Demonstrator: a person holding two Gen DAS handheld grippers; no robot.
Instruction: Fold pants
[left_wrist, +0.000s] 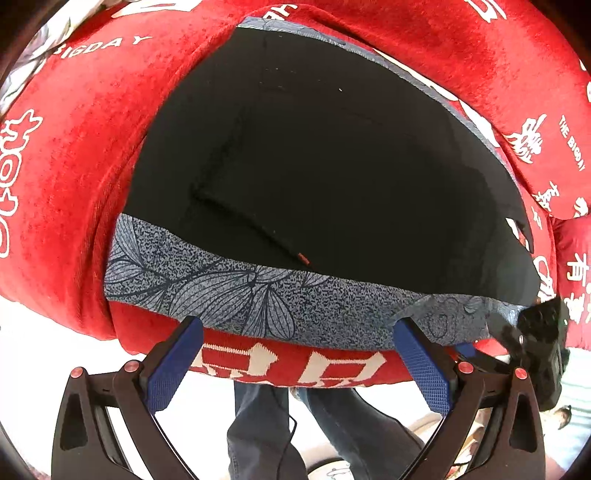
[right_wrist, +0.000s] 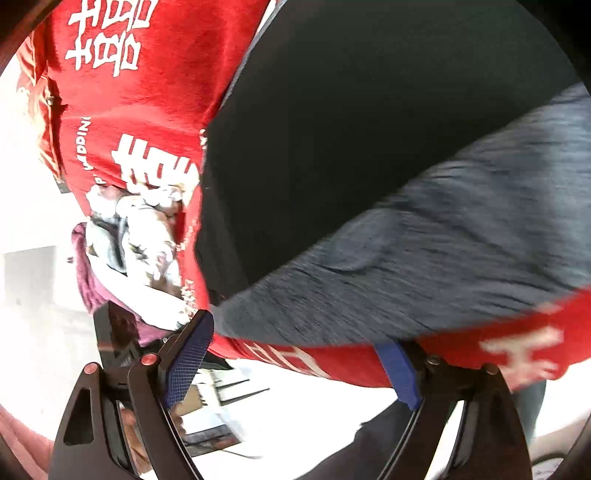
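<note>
Black pants (left_wrist: 332, 155) lie flat on a red blanket (left_wrist: 74, 166) printed with white characters. Their grey-blue leaf-patterned waistband (left_wrist: 207, 288) runs along the bed's near edge. My left gripper (left_wrist: 299, 325) points steeply down at that waistband, open, with blue pads wide apart on either side of it and nothing pinched. Part of my right gripper (left_wrist: 480, 345) shows at the waistband's right end. In the right wrist view the pants (right_wrist: 351, 129) and blurred waistband (right_wrist: 424, 258) fill the frame. The right gripper (right_wrist: 295, 332) is open just below the waistband, one fingertip hidden behind the blanket's edge.
A red pillow (left_wrist: 546, 147) lies to the right of the pants. A person's legs in jeans (left_wrist: 258, 424) stand against the bed edge on a pale floor. A crumpled white-and-grey cloth (right_wrist: 140, 236) and a pink cloth (right_wrist: 85, 273) lie at the blanket's far side.
</note>
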